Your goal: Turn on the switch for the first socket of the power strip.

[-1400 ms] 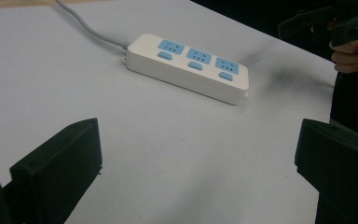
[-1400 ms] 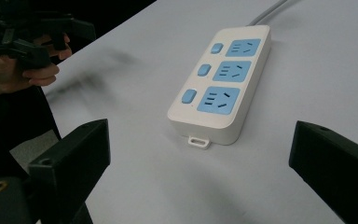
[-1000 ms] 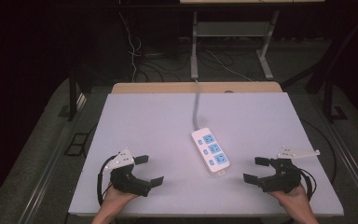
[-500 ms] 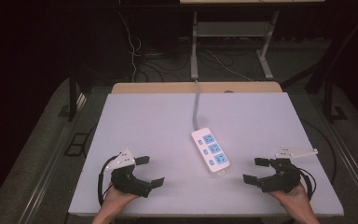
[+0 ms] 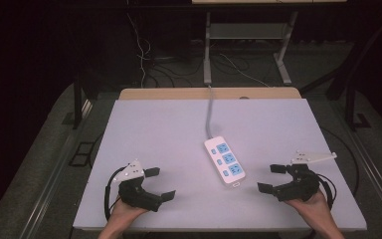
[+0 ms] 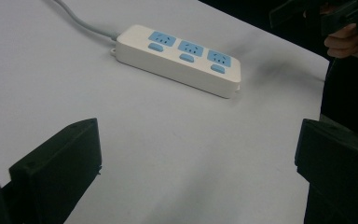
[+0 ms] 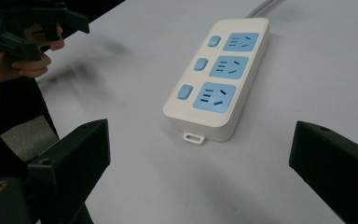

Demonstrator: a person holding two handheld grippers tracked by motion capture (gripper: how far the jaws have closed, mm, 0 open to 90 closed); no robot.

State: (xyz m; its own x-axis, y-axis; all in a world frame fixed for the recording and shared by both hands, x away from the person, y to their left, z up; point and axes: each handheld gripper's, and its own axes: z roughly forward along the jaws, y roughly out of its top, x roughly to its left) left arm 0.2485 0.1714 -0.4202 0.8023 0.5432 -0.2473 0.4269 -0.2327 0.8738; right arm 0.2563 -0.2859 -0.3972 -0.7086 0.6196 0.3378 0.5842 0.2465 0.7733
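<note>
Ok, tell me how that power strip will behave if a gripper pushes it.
The power strip lies flat and boxy, so it should slide, not roll or tip. Its smooth plastic may slip on the table. Its cord runs off the far edge and could drag or pivot it.

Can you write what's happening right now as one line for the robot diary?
left claw: open, empty | right claw: open, empty | power strip: flat on table between claws, untouched | cord: runs off far edge

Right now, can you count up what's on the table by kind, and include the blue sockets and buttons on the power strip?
Power strip: 1
Blue sockets on it: 3
Blue buttons on it: 3
Grey cord from the strip: 1
Grippers, left gripper and right gripper, both with fingers apart: 2
Total: 10
</note>
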